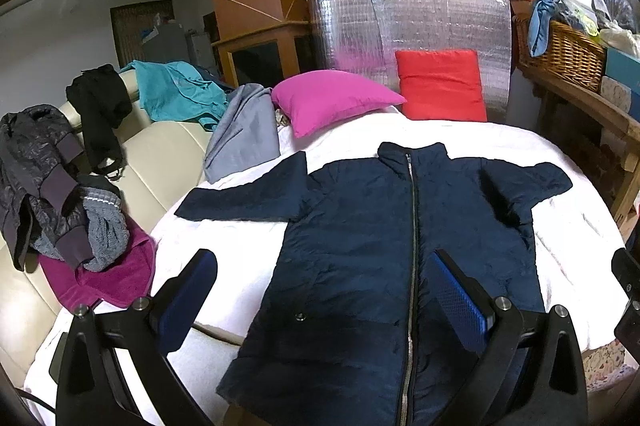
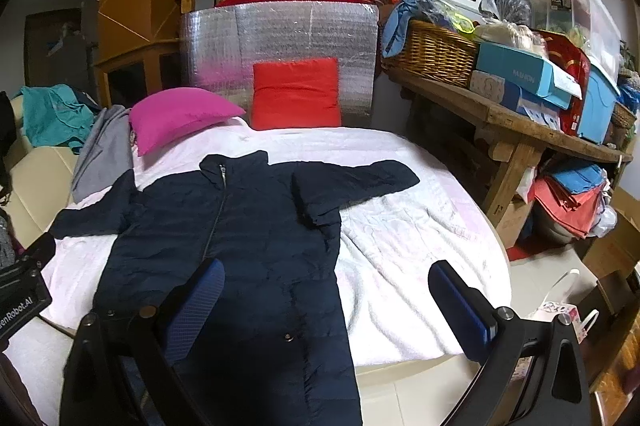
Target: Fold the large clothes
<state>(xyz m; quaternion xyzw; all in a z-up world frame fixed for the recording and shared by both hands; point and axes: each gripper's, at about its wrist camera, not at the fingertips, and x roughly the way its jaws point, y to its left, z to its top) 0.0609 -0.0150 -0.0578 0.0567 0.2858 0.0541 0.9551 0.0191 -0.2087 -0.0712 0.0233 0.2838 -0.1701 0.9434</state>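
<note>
Navy jacket (image 1: 360, 246) lies flat; both hand-held grippers (image 1: 324, 290) (image 2: 326, 300) wide open, empty.

matt quilted navy jacket (image 1: 360, 246) on soft white blanket (image 1: 568, 250).

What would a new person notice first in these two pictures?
First, the dark navy jacket lying zipped and flat on the white blanket, one sleeve out to the side. Behind it a pink pillow and a red pillow stand out brightly. Both tools, left and right, hang open above the jacket's hem.
</note>
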